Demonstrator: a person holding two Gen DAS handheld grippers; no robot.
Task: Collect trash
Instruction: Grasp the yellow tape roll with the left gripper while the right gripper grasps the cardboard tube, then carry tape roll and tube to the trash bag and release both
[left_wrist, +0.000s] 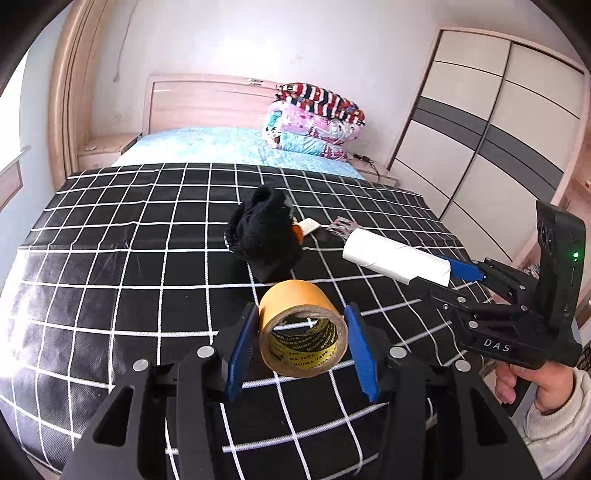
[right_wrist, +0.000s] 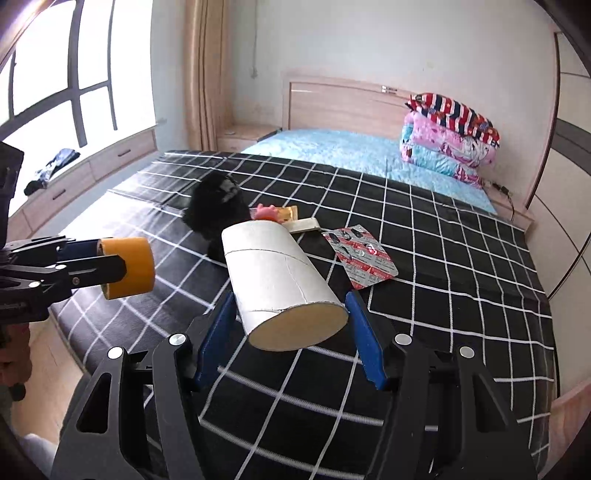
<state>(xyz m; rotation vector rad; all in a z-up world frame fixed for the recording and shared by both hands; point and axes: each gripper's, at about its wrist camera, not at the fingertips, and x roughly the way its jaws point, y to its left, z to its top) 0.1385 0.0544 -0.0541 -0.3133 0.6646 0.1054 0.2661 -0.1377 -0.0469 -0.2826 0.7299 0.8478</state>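
Observation:
My left gripper (left_wrist: 302, 315) is shut on a yellow roll of tape (left_wrist: 301, 332), its blue pads against the roll's two sides. The roll hangs above the black checked bedspread (left_wrist: 129, 258). In the right wrist view the same tape roll (right_wrist: 129, 267) sits in the left gripper (right_wrist: 110, 262) at the left edge. My right gripper (right_wrist: 291, 301) is shut on a white cardboard tube (right_wrist: 277, 273), squeezed oval at its near end. From the left wrist view the tube (left_wrist: 395, 260) sticks out of the right gripper (left_wrist: 448, 275), which a hand (left_wrist: 543, 387) holds.
On the bedspread lie a black fuzzy cloth (right_wrist: 216, 208), a pink toy (right_wrist: 267, 212), a small white box (right_wrist: 304, 224) and a foil blister pack (right_wrist: 360, 254). Folded quilts (left_wrist: 314, 122) sit by the headboard. A wardrobe (left_wrist: 498, 129) stands at the right, a window (right_wrist: 74, 74) at the left.

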